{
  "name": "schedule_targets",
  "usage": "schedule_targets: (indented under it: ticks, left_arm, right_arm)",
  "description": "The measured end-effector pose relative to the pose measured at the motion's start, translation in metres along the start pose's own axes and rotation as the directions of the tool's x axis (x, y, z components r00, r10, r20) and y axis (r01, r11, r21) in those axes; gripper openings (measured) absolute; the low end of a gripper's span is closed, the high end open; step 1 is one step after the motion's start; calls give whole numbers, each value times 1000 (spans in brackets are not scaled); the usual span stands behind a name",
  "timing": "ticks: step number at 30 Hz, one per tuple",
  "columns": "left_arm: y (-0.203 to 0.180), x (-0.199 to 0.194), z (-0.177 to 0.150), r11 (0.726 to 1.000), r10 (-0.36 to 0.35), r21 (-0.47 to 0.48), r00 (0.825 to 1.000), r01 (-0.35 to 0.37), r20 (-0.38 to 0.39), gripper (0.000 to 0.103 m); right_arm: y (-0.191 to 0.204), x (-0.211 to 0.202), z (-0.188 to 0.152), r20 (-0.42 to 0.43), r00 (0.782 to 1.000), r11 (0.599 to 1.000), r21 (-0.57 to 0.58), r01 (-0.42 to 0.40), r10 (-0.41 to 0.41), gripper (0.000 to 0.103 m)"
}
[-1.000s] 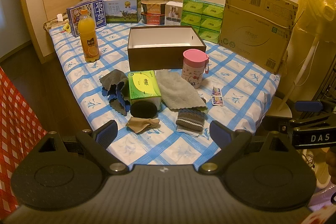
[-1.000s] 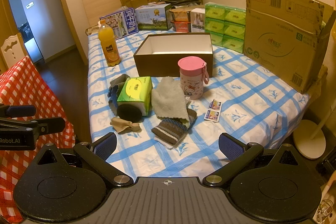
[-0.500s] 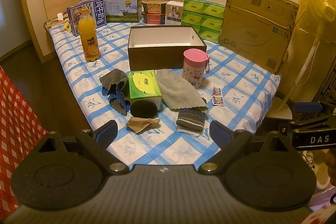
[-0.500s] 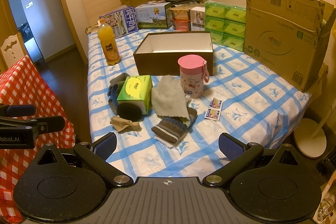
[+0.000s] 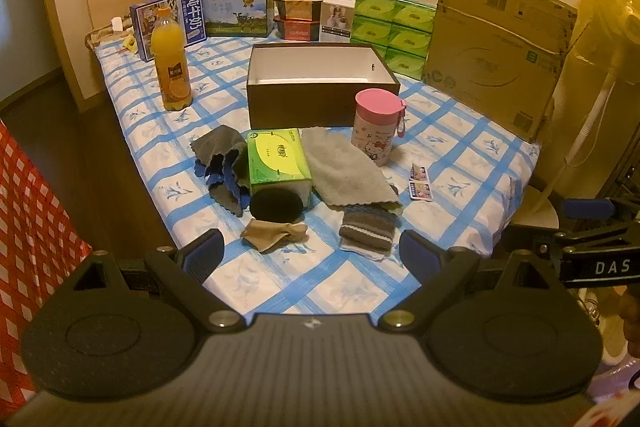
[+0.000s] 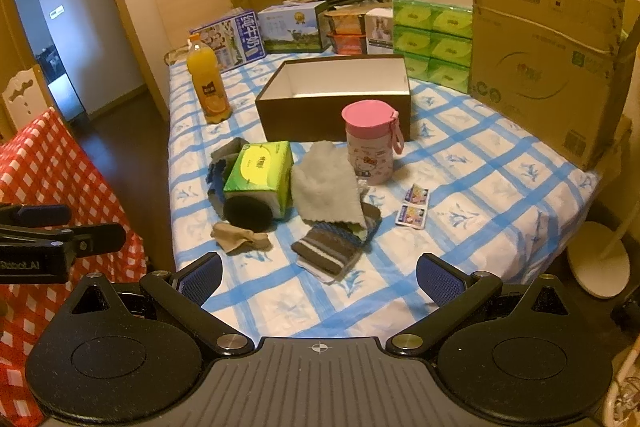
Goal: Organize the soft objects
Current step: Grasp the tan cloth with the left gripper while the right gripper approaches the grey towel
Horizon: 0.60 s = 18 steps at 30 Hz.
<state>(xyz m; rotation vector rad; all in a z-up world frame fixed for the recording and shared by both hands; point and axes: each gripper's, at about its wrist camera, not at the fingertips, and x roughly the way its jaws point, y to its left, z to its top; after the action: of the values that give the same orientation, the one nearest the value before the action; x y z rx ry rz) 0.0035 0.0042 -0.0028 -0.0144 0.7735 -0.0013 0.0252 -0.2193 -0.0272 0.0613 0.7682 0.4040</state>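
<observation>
Soft things lie near the front of the blue-checked table point(image 5: 360, 287): a grey cloth point(image 5: 344, 171), a striped knit piece point(image 5: 370, 229), a tan sock point(image 5: 274, 231), a dark grey and blue cloth point(image 5: 222, 163), a black round pad point(image 5: 276, 205) and a green tissue pack point(image 5: 276, 157). Behind them stands an empty brown box point(image 5: 320, 87). My left gripper point(image 5: 312, 255) hovers open over the table's front edge, holding nothing. My right gripper point(image 6: 320, 275) is open too, short of the striped knit piece point(image 6: 334, 247) and tan sock point(image 6: 240, 241).
A pink-lidded cup point(image 5: 376, 127) stands right of the grey cloth, two small packets point(image 5: 419, 183) beside it. An orange juice bottle point(image 5: 171, 63) is at the left. Cartons, green tissue packs point(image 5: 394, 27) and a large cardboard box point(image 5: 496, 47) line the back. Red checked cloth point(image 6: 52, 163) sits left.
Both views have crept slightly closer to the table. Nothing on the table has moved and both grippers stay open.
</observation>
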Motion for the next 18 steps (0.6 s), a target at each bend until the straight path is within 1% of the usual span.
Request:
schedule_targets:
  ticks: [6,7,13,18]
  left_arm:
    - [4,10,-7,1000,9,-20,1000,-9,-9,92]
    - [13,25,-6,1000,9,-30,1000,-9,-17,91]
    - [29,45,-12,997,1,-72,999,-5,-54,88]
    - [42,62,-12,996,-11,-94,998,5,-60,87]
  right_arm:
    - [-9,19,-7,17,1000,1000,16,-27,26,103]
    - [-12,22,-5,18,999,999,19,-32,31,103]
    - [-17,38,-7,33,999,999,17,-44,43,103]
    - [-25,59,-6,15,998,997,32,-66,66,103]
